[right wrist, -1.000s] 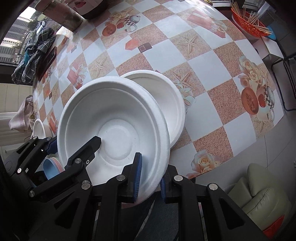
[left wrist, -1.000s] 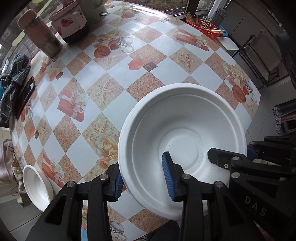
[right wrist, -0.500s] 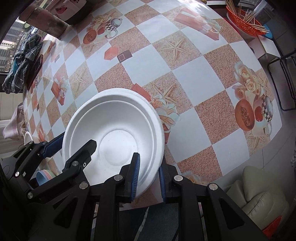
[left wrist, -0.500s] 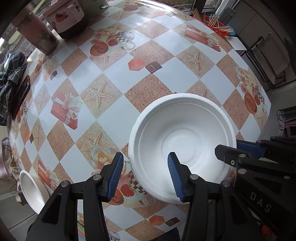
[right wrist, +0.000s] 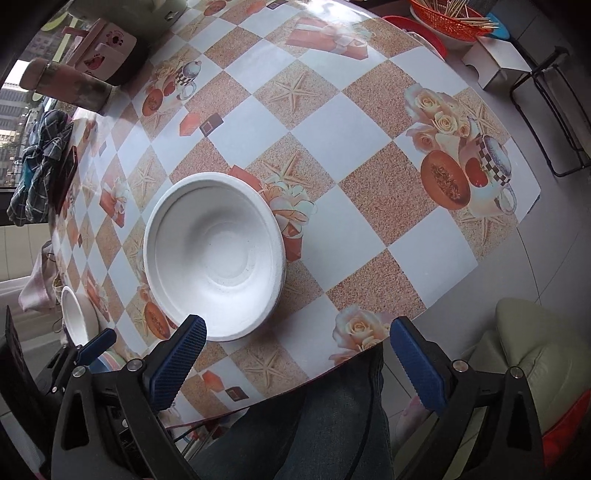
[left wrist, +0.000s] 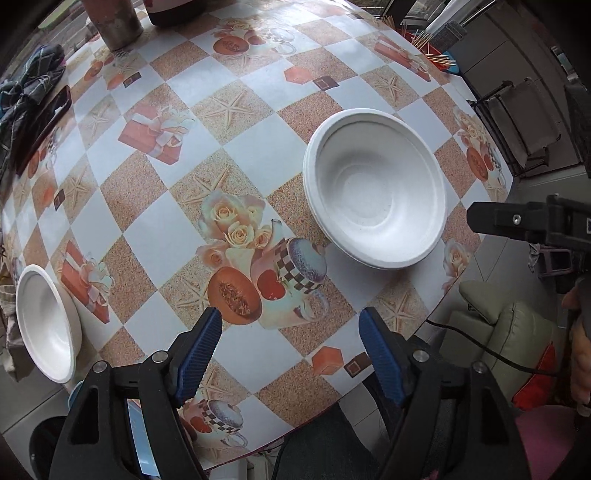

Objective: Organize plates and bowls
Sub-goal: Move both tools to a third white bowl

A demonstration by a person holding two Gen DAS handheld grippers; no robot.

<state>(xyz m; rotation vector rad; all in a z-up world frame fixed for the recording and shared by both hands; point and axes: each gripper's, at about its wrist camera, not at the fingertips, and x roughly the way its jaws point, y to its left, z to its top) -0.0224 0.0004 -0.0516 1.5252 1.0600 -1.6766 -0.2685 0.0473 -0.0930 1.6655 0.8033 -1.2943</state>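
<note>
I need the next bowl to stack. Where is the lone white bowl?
The lone bowl sits at the table's edge, far left in both wrist views, left of the stacked bowls, beside a printed gift box.

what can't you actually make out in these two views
- Nested white bowls: how many are stacked; in both views the top bowl covers the rest.
- Second white bowl, left wrist view: its far side is cut by the table edge.
- Red basket, right wrist view: cut off by the top edge, its sticks too small to identify.
</note>
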